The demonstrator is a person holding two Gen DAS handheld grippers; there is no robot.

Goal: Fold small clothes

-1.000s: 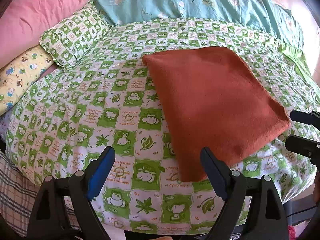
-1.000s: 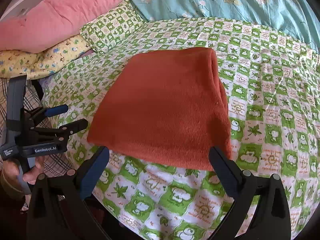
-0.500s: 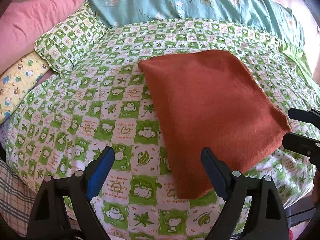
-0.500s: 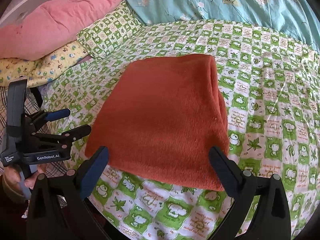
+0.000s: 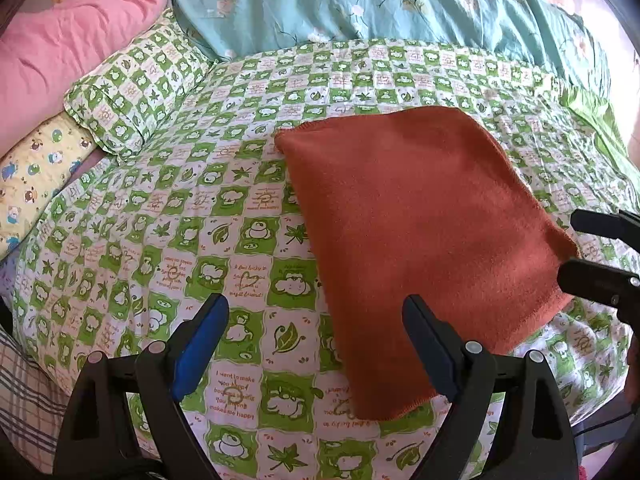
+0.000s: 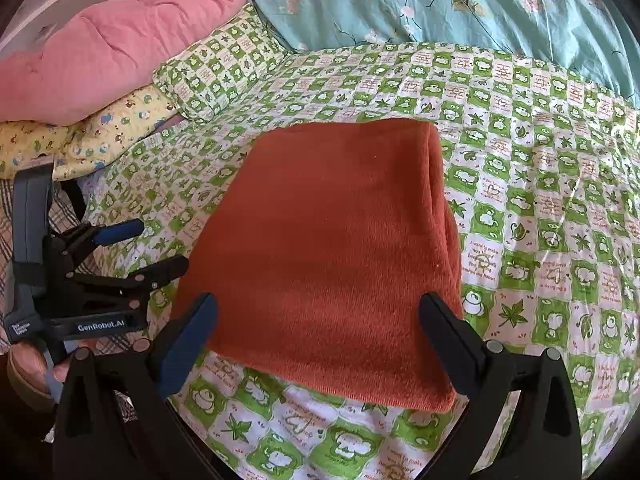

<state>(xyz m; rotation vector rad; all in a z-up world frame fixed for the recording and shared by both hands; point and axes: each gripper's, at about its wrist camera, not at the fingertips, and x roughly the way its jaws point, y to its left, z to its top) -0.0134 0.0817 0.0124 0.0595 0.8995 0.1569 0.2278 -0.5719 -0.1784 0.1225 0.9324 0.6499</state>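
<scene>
A folded rust-orange cloth (image 5: pixel 424 240) lies flat on the green-and-white checked bed cover (image 5: pixel 208 216); it also shows in the right wrist view (image 6: pixel 332 248). My left gripper (image 5: pixel 316 332) is open and empty, just short of the cloth's near left corner. My right gripper (image 6: pixel 320 324) is open and empty, its fingers either side of the cloth's near edge. The right gripper shows at the right edge of the left wrist view (image 5: pixel 600 252), and the left gripper shows at the left of the right wrist view (image 6: pixel 144 248).
A checked pillow (image 5: pixel 132 96), a pink pillow (image 5: pixel 68 48) and a yellow patterned pillow (image 5: pixel 36 168) lie at the left. A teal floral quilt (image 5: pixel 400 4) lies across the back. The bed's near edge (image 6: pixel 320 456) is just below the cloth.
Both grippers have moved forward toward the cloth, which now sits closer and larger in both views. The cloth itself has not moved. Both grippers stay open.
</scene>
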